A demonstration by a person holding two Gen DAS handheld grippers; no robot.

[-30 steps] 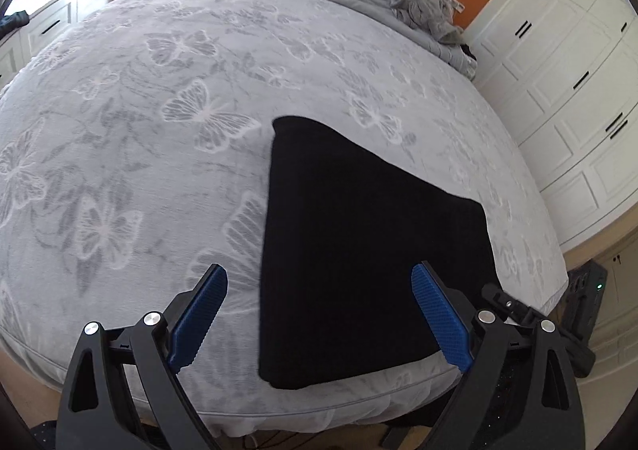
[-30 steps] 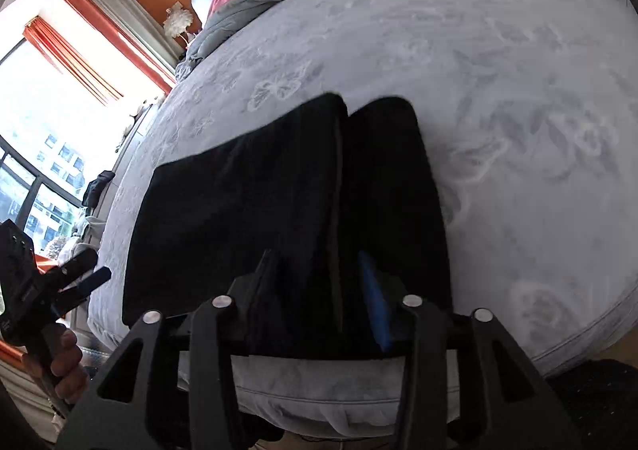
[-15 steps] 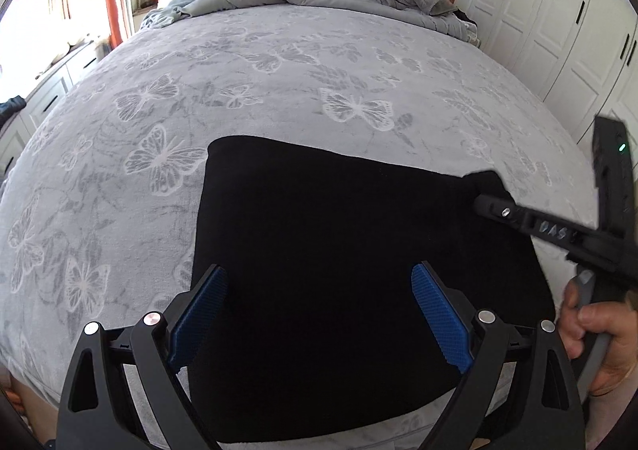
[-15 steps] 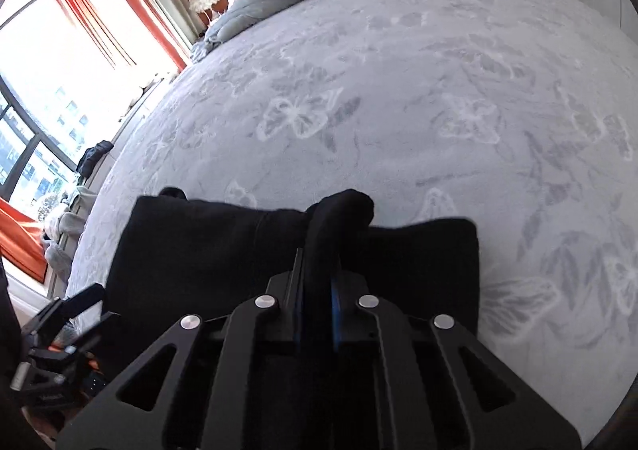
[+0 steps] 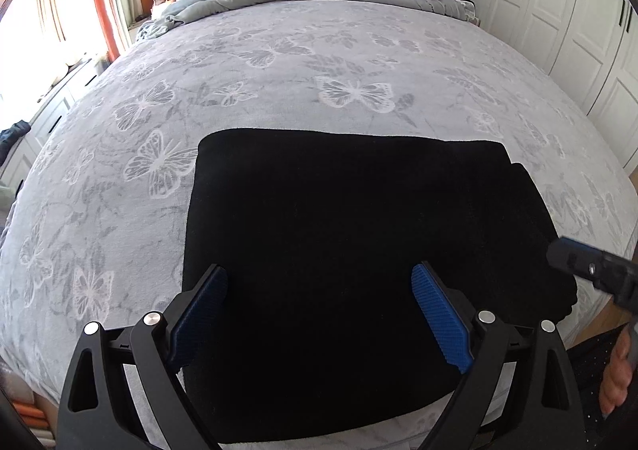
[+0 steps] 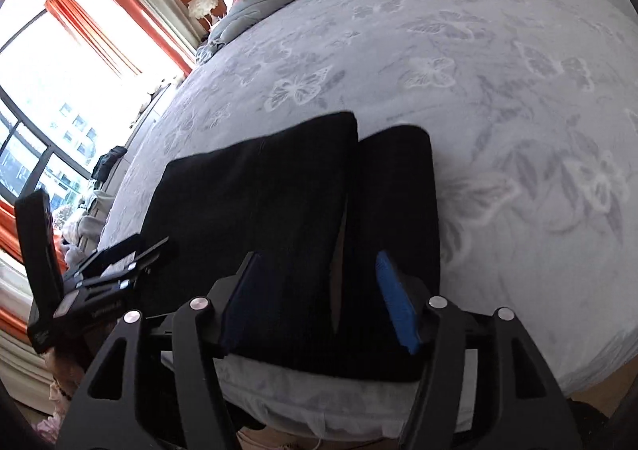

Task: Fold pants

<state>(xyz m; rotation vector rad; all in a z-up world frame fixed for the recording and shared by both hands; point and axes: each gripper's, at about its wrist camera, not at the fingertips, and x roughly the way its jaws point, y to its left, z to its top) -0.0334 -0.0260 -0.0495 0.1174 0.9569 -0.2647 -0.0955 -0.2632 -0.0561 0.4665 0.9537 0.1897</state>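
Left gripper (image 5: pixel 319 314): jaws spread wide, grasping nothing; now squarely over the pants' near edge, having swung in from the left flank.
Pants (image 5: pixel 359 250): black, folded to 1 flat block near the bed (image 5: pixel 279 59) edge, beneath and ahead of both grippers; narrower flap alongside on the right.
Right gripper (image 6: pixel 319 290): half a second ago clenched on a raised ridge of cloth, now opening; fabric between the pads, no longer pinched. Likely fold just laid down; next fold or smoothing pending.
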